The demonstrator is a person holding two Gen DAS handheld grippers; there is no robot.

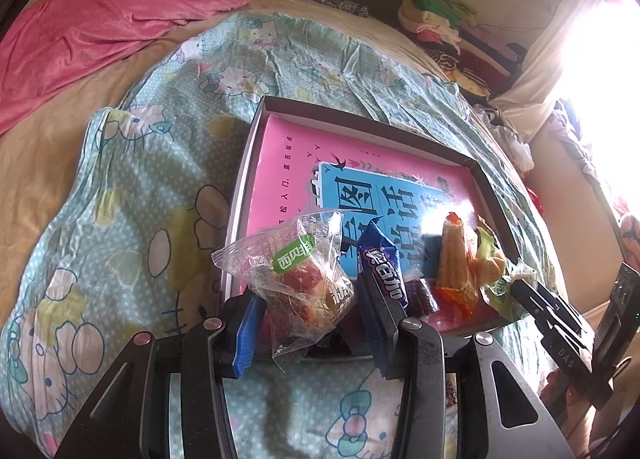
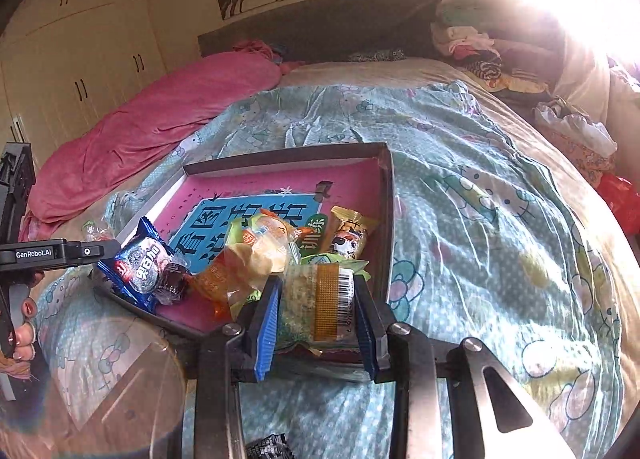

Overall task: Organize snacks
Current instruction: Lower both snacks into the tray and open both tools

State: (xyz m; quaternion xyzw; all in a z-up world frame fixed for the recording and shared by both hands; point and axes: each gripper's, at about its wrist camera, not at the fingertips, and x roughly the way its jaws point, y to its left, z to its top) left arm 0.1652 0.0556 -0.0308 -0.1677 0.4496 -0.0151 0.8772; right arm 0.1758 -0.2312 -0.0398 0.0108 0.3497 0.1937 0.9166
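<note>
A shallow grey box [image 1: 256,131] with a pink book inside lies on the bed; it also shows in the right wrist view [image 2: 390,195]. My left gripper [image 1: 308,319] is shut on a clear-wrapped red and white snack [image 1: 304,283] over the box's near edge. My right gripper [image 2: 318,305] is shut on a clear-wrapped green-speckled snack with a barcode [image 2: 320,299] at the box's near corner. In the box lie a blue Oreo pack [image 2: 138,263], a dark candy [image 2: 172,279], an orange-wrapped snack [image 2: 256,251] and a brown-yellow pack [image 2: 350,237].
The box rests on a Hello Kitty blanket [image 2: 480,219]. A pink quilt [image 1: 100,19] lies at the far left. Piled clothes [image 2: 480,47] sit at the far right by a bright window. A dark wrapper [image 2: 266,447] lies on the blanket below my right gripper.
</note>
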